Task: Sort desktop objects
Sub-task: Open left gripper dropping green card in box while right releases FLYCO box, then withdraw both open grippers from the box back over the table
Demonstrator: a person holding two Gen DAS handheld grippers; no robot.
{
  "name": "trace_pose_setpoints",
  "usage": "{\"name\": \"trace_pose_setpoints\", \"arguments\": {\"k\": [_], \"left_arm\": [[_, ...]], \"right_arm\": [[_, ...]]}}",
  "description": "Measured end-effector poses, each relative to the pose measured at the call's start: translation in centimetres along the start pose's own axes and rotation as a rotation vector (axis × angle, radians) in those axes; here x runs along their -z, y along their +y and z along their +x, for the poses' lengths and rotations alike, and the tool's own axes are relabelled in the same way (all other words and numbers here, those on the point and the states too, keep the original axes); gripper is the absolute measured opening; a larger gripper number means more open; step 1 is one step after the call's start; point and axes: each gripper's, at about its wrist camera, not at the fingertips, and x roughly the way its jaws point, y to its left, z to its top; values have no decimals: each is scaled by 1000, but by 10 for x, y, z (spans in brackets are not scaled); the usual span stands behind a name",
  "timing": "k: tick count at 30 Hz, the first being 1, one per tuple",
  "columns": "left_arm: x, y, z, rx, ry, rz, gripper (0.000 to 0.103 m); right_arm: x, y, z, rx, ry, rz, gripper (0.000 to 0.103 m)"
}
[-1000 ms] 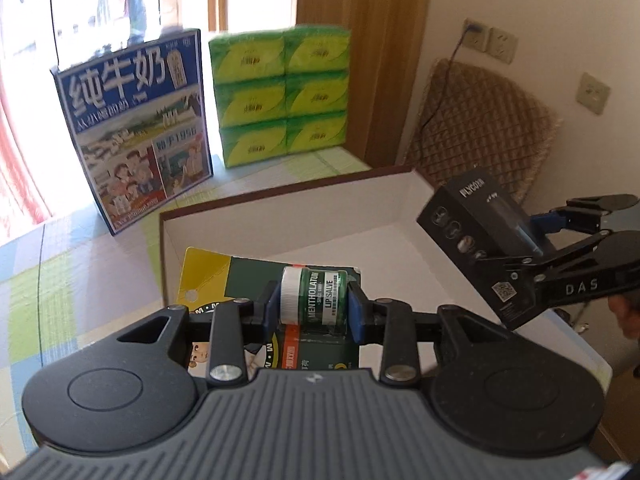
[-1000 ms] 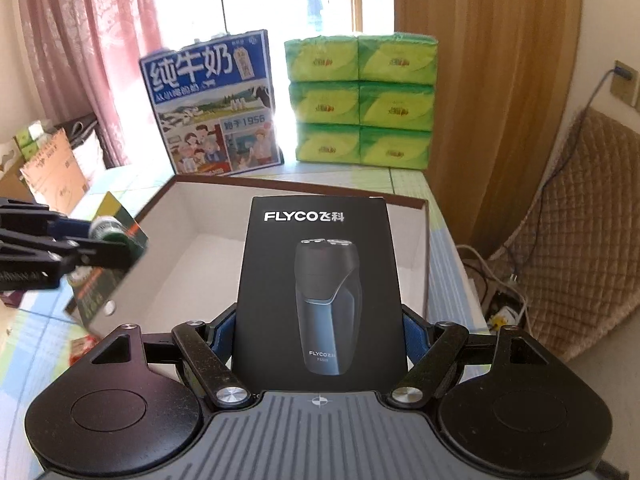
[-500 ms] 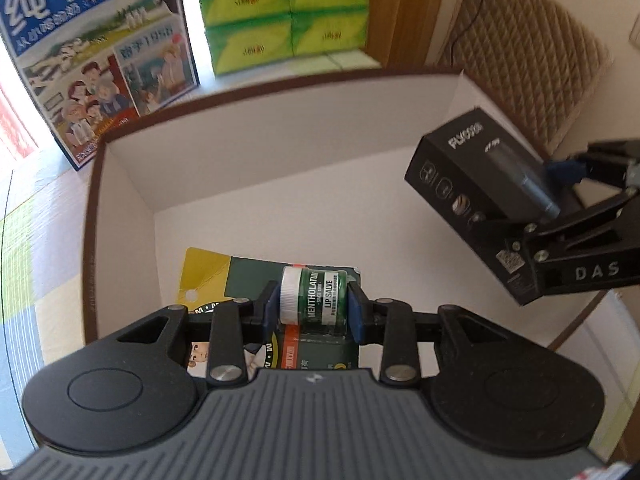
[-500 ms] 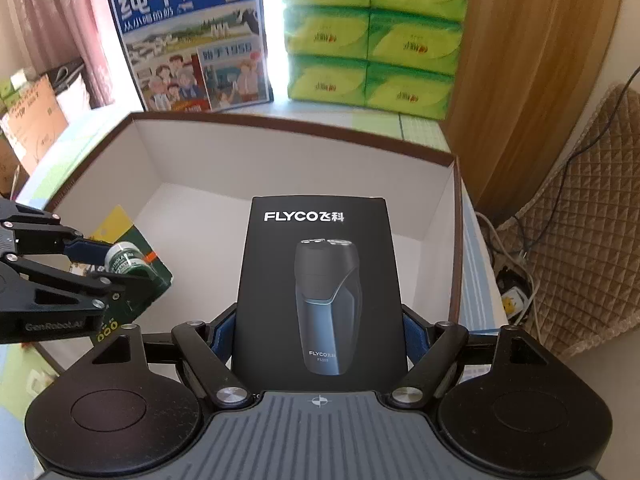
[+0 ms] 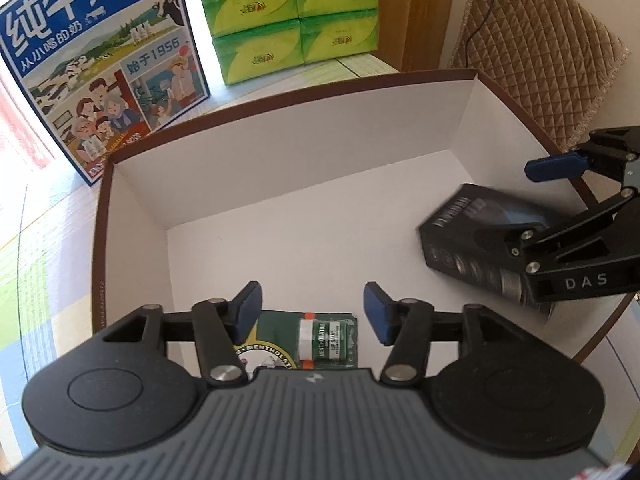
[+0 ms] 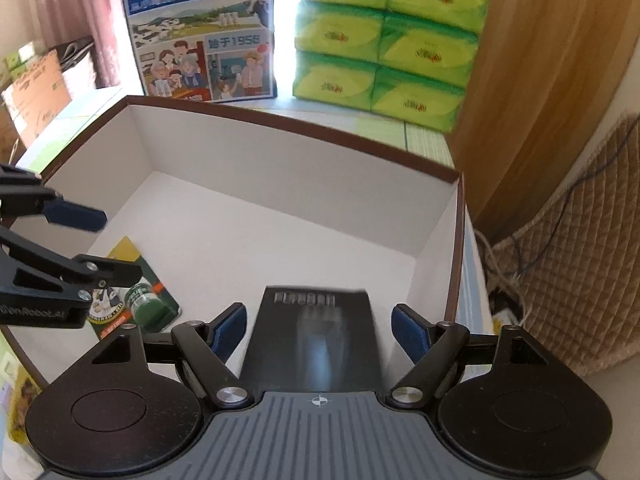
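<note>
- Tablecloth point(image 5: 36, 264) in pale green, blue and cream checks covers the table under a white, brown-rimmed box point(image 5: 280, 168).
- Milk carton point(image 5: 100, 60) and stacked green tissue packs point(image 5: 296, 12) stand behind it; a quilted chair point(image 5: 536, 48) sits beside wood panelling.
- Left gripper point(image 5: 312, 312) gapes wide, holding nothing, above the lip salve card point(image 5: 320, 340) on the box floor.
- Right gripper point(image 6: 318, 330) is likewise spread; the blurred black shaver box point(image 6: 316, 340) sits between its fingers, untouched.

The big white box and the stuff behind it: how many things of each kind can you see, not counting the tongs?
Green tissue packs: 6
Milk carton: 1
White box: 1
Lip balm card, in the box: 1
Black shaver box, in the box: 1
Total: 10
</note>
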Motion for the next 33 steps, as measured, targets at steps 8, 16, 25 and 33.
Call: {"name": "trace_pose_setpoints", "arguments": {"k": [8, 16, 25, 33], "left_arm": [[2, 7, -19, -21, -23, -19, 76], [9, 6, -43, -55, -36, -52, 89], [16, 2, -65, -90, -71, -95, 91], [22, 2, -84, -100, -105, -124, 91]], "right_arm": [[-1, -4, -16, -38, -38, -22, 101], [6, -2, -30, -60, -38, -20, 101], [11, 6, -45, -76, -64, -28, 101], [14, 8, -56, -79, -82, -23, 101]]}}
